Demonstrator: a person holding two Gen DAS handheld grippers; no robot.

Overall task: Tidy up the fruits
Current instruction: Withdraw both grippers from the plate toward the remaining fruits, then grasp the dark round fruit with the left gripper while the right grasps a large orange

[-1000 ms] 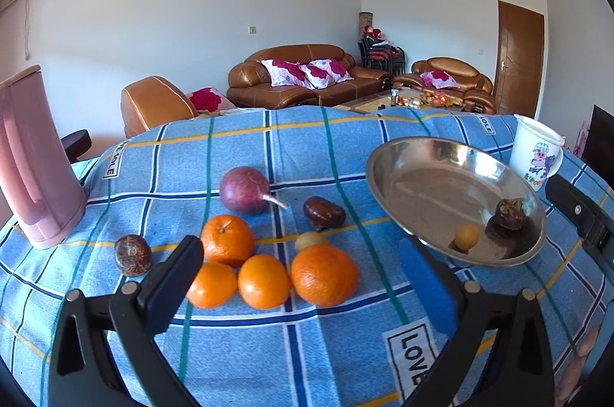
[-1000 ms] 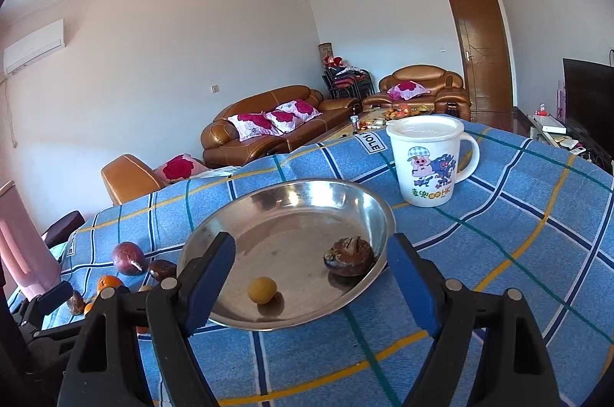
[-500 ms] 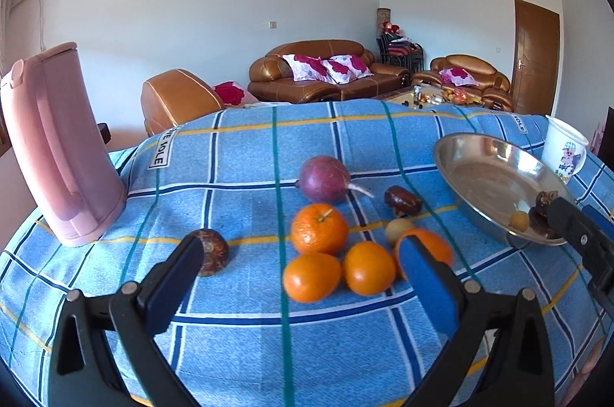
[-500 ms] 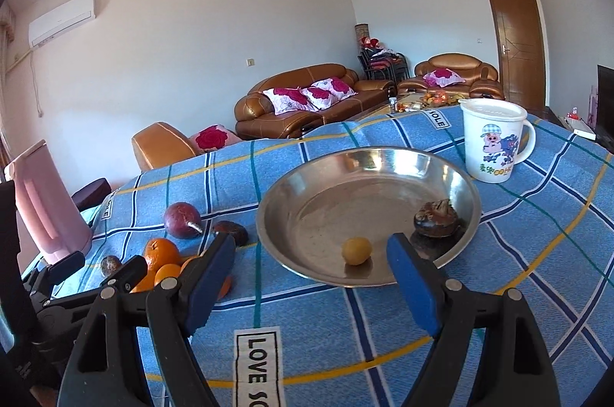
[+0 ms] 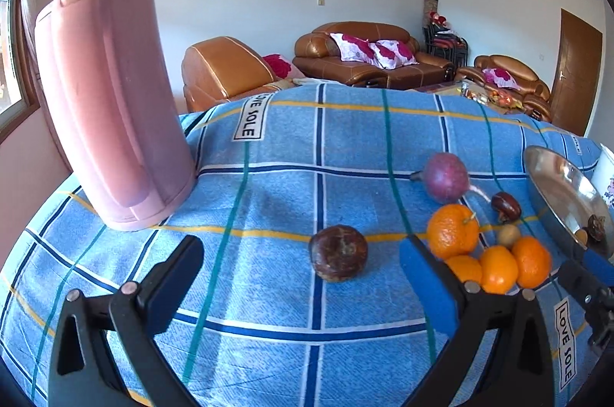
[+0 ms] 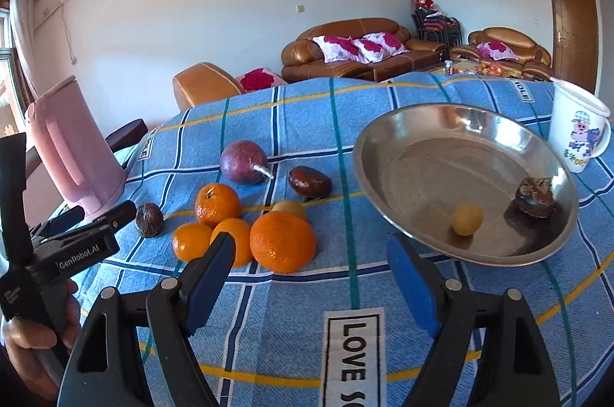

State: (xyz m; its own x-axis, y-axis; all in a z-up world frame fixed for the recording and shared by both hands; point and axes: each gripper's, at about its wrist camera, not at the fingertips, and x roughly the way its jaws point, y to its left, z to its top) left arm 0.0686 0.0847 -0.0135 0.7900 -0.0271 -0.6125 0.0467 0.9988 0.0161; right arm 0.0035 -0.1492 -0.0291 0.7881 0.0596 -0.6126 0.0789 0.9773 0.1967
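Observation:
My left gripper (image 5: 299, 265) is open, and a dark brown wrinkled fruit (image 5: 337, 257) lies on the cloth just ahead, between its fingers and untouched. To its right are several oranges (image 5: 453, 230), a purple passion fruit (image 5: 447, 176), a dark date-like fruit (image 5: 506, 205) and a small yellow fruit (image 5: 508, 235). My right gripper (image 6: 311, 253) is open and holds nothing, low over the cloth just in front of the biggest orange (image 6: 283, 241). The steel plate (image 6: 441, 169) at its right holds a small yellow fruit (image 6: 466, 219) and a dark fruit (image 6: 535, 196).
A tall pink jug (image 5: 111, 107) stands at the table's left end. A white cartoon mug (image 6: 579, 126) sits behind the plate at the right. The blue checked cloth (image 6: 299, 330) covers the table. A hand (image 6: 23, 334) holds the left gripper's handle.
Both grippers have swung left across the table. The left went from the oranges to the dark brown fruit, the right from the plate to the oranges. Both sets of jaws stayed open.

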